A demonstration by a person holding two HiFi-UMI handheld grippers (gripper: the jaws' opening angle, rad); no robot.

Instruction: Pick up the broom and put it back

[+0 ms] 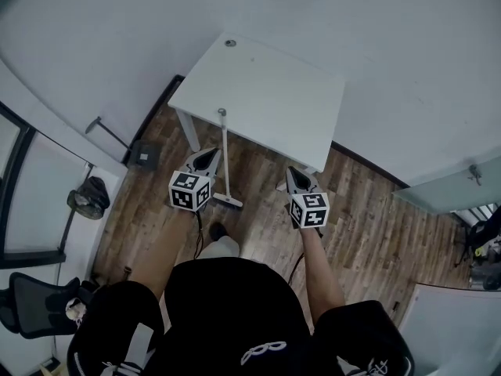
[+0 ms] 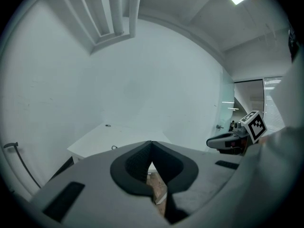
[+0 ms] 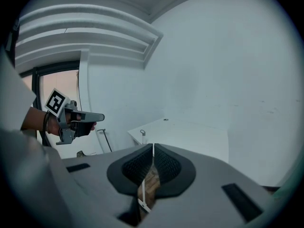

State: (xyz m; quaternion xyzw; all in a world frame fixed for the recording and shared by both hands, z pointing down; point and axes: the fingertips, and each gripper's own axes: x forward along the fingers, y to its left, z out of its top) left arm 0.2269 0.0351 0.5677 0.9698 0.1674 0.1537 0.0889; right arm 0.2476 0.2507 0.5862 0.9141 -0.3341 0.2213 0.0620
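Leaning against the near edge of the white rectangular table [image 1: 266, 92], flat head down on the brown wooden plank floor [image 1: 360, 210]: the slim pale-grey long-handled broom [image 1: 224, 139]. Standing between the tongs, just beside the grey left gripper [image 1: 207, 157] at its 3 o'clock, farther from the grey right gripper [image 1: 292, 173], at its 9 o'clock. Both jaw pairs pressed together, gripping nothing.

Cool even light, fisheye-warped edges
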